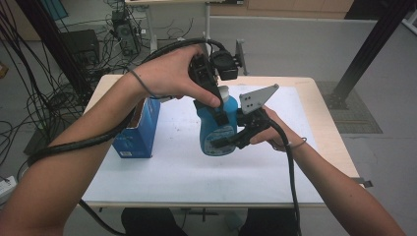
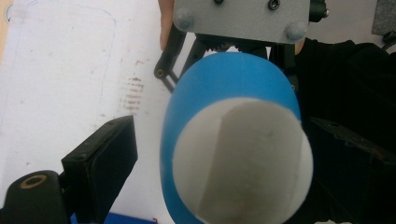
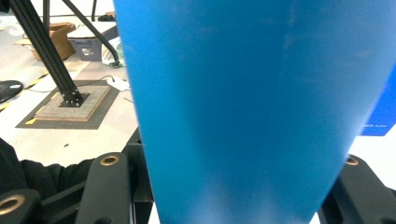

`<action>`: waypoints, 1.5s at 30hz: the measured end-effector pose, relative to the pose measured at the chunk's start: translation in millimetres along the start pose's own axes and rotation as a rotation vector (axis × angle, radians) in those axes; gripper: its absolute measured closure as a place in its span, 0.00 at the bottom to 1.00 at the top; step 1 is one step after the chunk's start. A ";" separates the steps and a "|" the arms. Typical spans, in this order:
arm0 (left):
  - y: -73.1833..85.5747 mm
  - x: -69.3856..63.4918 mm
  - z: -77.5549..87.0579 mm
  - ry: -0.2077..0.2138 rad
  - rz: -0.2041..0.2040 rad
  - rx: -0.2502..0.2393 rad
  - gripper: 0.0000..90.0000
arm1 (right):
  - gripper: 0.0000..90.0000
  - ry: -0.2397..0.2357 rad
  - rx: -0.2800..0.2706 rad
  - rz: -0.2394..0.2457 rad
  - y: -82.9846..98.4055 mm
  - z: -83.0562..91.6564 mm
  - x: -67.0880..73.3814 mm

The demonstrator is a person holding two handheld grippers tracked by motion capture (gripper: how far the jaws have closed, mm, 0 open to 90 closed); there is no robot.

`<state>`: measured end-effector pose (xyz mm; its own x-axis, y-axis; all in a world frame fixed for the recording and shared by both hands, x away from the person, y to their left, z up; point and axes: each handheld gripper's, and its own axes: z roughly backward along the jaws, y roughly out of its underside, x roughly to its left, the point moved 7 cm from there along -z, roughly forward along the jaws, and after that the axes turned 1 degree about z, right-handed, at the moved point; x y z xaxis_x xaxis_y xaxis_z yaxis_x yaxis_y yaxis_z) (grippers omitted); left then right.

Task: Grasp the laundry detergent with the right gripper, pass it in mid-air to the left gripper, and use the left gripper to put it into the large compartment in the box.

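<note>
A blue bottle (image 1: 216, 133) with a white cap (image 1: 224, 92) stands upright on the white sheet. My right gripper (image 1: 227, 141) comes in from the right and is shut on the bottle's body; the blue wall (image 3: 252, 107) sits between its jaws (image 3: 233, 196). My left gripper (image 1: 220, 105) hangs over the top, pointing down. In its own view the white cap (image 2: 243, 163) and the blue shoulder (image 2: 224, 79) lie between its jaws (image 2: 222, 133). The left finger (image 2: 100, 161) stands apart from the bottle, so this gripper is open. The right gripper's grey plate (image 2: 240, 18) shows behind.
A blue carton (image 1: 137, 130) stands at the left of the table (image 1: 319, 113), beside my left forearm. The white sheet (image 1: 172, 169) covers most of the tabletop. A black frame post (image 1: 366, 51) rises at the back right; cables (image 1: 29, 93) crowd the floor at left.
</note>
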<state>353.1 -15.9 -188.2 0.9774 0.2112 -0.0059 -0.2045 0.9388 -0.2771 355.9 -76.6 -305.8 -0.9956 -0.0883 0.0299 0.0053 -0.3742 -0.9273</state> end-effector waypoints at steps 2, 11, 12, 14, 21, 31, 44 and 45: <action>-0.6 0.3 -0.5 -0.001 -0.003 0.000 0.14 | 0.48 -0.002 -0.002 0.000 -0.6 -0.2 0.0; -1.0 0.6 -2.3 0.003 -0.005 0.003 0.25 | 0.48 -0.001 0.001 -0.002 -1.1 0.1 -0.1; -0.9 1.1 -2.8 0.001 -0.006 0.005 0.25 | 0.48 0.004 0.001 -0.001 -1.0 0.0 -0.3; -0.5 1.2 -3.6 0.002 -0.005 0.008 0.29 | 0.48 0.000 0.006 0.000 -0.8 -0.3 -0.1; -0.2 0.0 -3.1 0.014 -0.013 0.014 0.40 | 0.48 -0.001 0.008 -0.001 -0.4 -1.0 -0.8; 1.0 -1.2 -2.9 0.013 -0.007 0.031 0.41 | 0.48 -0.007 0.010 0.004 -0.8 -2.3 0.0; 1.2 -2.0 -3.5 0.008 0.006 0.024 0.41 | 0.48 -0.008 0.010 0.007 -0.3 -3.2 0.1; 1.2 -1.9 -3.3 0.007 0.008 0.020 0.41 | 0.48 -0.008 0.010 0.007 -0.3 -3.2 0.1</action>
<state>351.2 -16.1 -191.7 0.9761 0.2168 -0.0145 -0.2132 0.9424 -0.2577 355.5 -73.6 -306.8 -0.9948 -0.0983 0.0270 0.0128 -0.3825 -0.9239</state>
